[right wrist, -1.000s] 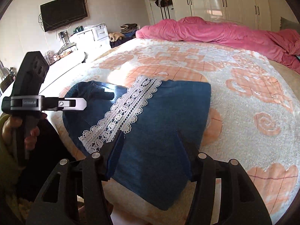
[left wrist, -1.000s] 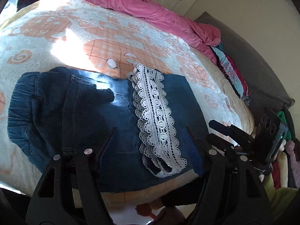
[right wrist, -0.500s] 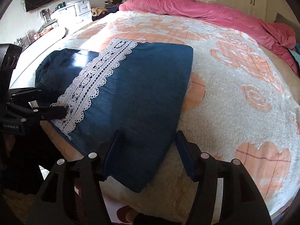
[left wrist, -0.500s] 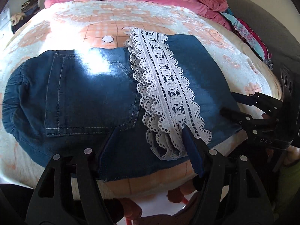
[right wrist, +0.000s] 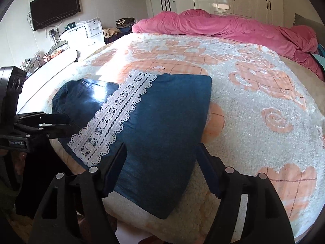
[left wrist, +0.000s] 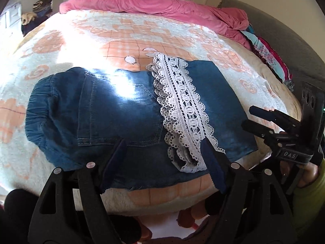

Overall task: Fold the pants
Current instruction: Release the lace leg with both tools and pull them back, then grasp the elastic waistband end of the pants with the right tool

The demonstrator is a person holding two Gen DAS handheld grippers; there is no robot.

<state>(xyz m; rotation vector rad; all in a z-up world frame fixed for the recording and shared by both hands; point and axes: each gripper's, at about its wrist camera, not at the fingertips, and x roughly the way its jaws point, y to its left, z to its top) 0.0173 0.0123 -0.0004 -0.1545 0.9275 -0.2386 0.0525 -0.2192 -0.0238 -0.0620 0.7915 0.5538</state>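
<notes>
Folded pants (left wrist: 126, 118), bed (left wrist: 81, 40) at six o'clock: both hand-held grippers (left wrist: 164, 158) (right wrist: 161, 170) just spread, pinching nothing—fold released.

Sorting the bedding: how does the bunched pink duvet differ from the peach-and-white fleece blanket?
The pink duvet is plain and lies heaped along the far edge; the peach-and-white fleece blanket is patterned with hearts and swirls and lies spread flat. The blanket bears the folded blue denim pants; the duvet bears nothing. Both lie on the bed.

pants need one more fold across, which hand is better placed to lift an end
Probably left. The left tongs stand open over the pants near the lace trim and pocket; the right tongs are open at the far corner by the blanket.
</notes>
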